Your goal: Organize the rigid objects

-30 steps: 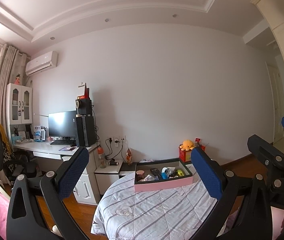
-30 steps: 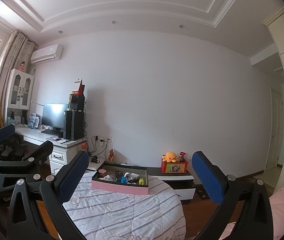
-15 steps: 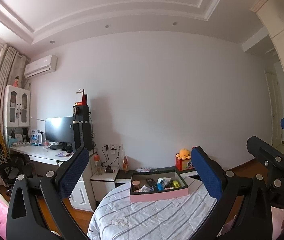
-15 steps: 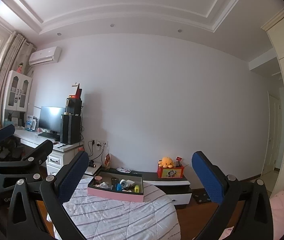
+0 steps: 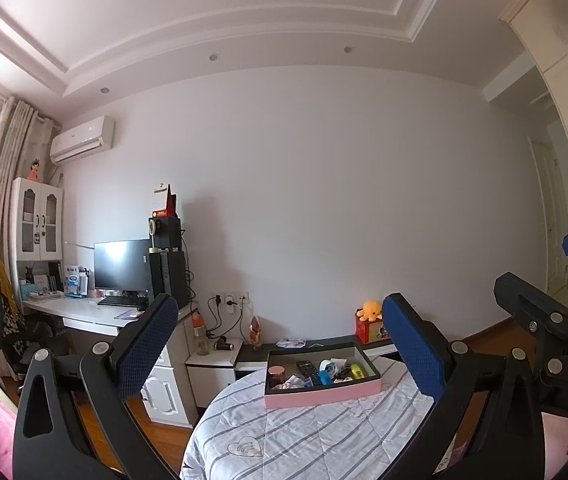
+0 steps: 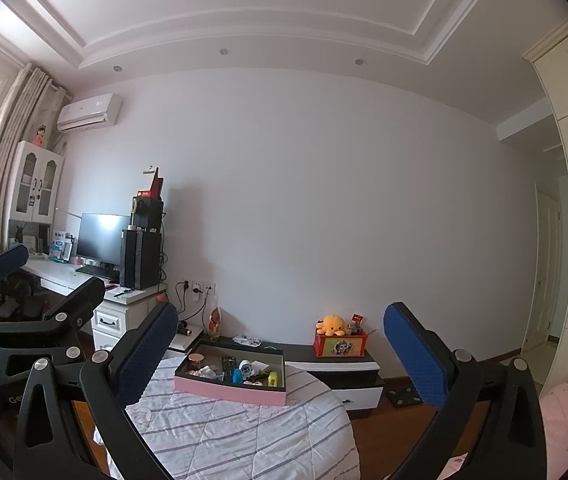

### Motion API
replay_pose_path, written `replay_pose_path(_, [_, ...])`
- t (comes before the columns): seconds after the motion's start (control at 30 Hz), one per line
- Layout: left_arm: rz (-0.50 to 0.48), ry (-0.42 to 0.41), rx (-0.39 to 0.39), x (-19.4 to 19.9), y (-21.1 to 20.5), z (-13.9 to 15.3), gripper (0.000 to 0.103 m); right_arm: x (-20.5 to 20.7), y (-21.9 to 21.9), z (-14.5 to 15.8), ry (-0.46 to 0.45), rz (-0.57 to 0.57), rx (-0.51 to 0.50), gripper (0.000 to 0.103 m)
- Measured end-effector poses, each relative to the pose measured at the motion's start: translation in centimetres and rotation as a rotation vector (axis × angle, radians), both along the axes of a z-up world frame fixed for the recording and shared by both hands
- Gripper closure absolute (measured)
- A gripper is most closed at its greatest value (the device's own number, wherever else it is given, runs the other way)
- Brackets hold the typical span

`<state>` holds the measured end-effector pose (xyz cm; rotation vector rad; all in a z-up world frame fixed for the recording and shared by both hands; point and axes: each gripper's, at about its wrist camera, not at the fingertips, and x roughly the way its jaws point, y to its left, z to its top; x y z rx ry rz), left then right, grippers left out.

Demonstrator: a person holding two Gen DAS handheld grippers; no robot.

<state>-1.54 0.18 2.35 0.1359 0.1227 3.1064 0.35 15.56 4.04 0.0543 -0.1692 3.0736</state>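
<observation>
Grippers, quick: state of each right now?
Left gripper: open, holding nothing.
Right gripper: open, holding nothing.

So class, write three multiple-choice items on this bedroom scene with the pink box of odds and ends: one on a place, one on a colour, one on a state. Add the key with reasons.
1. Where does the pink box rest?
A. on the round table with the striped cover
B. on the desk
C. on the floor

2. What colour is the plush octopus?
A. green
B. orange
C. purple

3. How do the left gripper and right gripper stand?
A. both shut
B. one clamps the box
C. both open, empty

Key: A, the box sits on the striped cover; B, its body is plainly orange; C, each gripper's blue pads stand wide apart with nothing between.
</observation>
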Motion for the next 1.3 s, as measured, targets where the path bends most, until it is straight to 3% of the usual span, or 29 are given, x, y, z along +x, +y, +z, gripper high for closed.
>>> replay_pose_path(1.3, [0.005,0.01,-0.015,0.72,-0.38,0.48,0.0,-0.06,-0.74,0.25,-0.005,-0.004,0.007,0.0])
